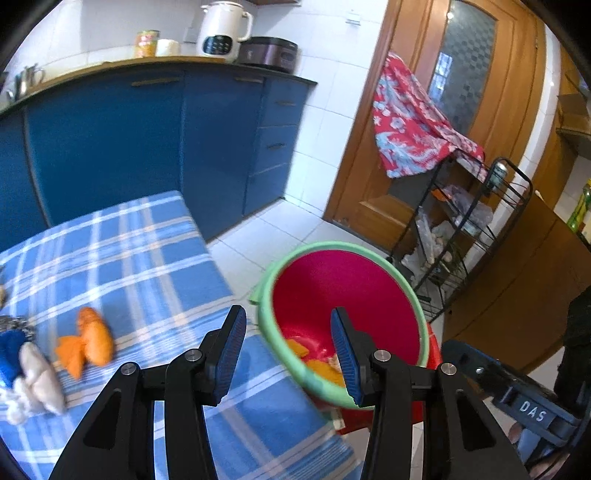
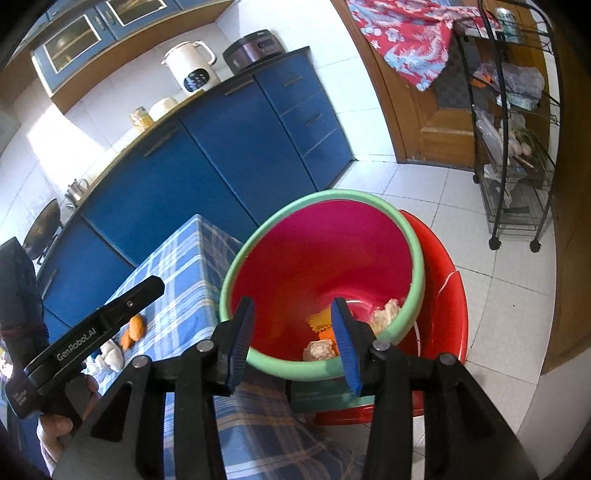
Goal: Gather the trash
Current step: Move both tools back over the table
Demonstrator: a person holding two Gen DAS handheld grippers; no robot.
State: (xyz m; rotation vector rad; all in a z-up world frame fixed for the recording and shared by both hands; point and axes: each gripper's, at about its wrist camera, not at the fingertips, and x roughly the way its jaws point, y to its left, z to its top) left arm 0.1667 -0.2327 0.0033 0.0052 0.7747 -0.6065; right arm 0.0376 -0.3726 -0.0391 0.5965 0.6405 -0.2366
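A red bucket with a green rim [image 1: 334,248] [image 2: 417,254] stands beside the table, on a red stool [image 2: 448,295]. Inside it lie orange peel pieces [image 1: 323,369] [image 2: 320,320] and crumpled pale paper wads [image 2: 320,350]. My left gripper [image 1: 290,345] is open over the table edge and the bucket's rim, nothing between its fingers. My right gripper [image 2: 293,338] is open above the bucket's near rim, also empty. On the blue checked tablecloth [image 1: 147,258] [image 2: 184,273] remain an orange peel [image 1: 90,341] [image 2: 133,328] and white crumpled paper [image 1: 37,380] [image 2: 110,354].
Blue cabinets [image 1: 147,140] run behind the table, with a white kettle [image 1: 223,31] and a cooker on the counter. A black wire rack [image 1: 465,229] [image 2: 517,147] stands by a wooden door, draped with red patterned cloth [image 1: 410,125]. White tiled floor [image 2: 491,314] surrounds the bucket.
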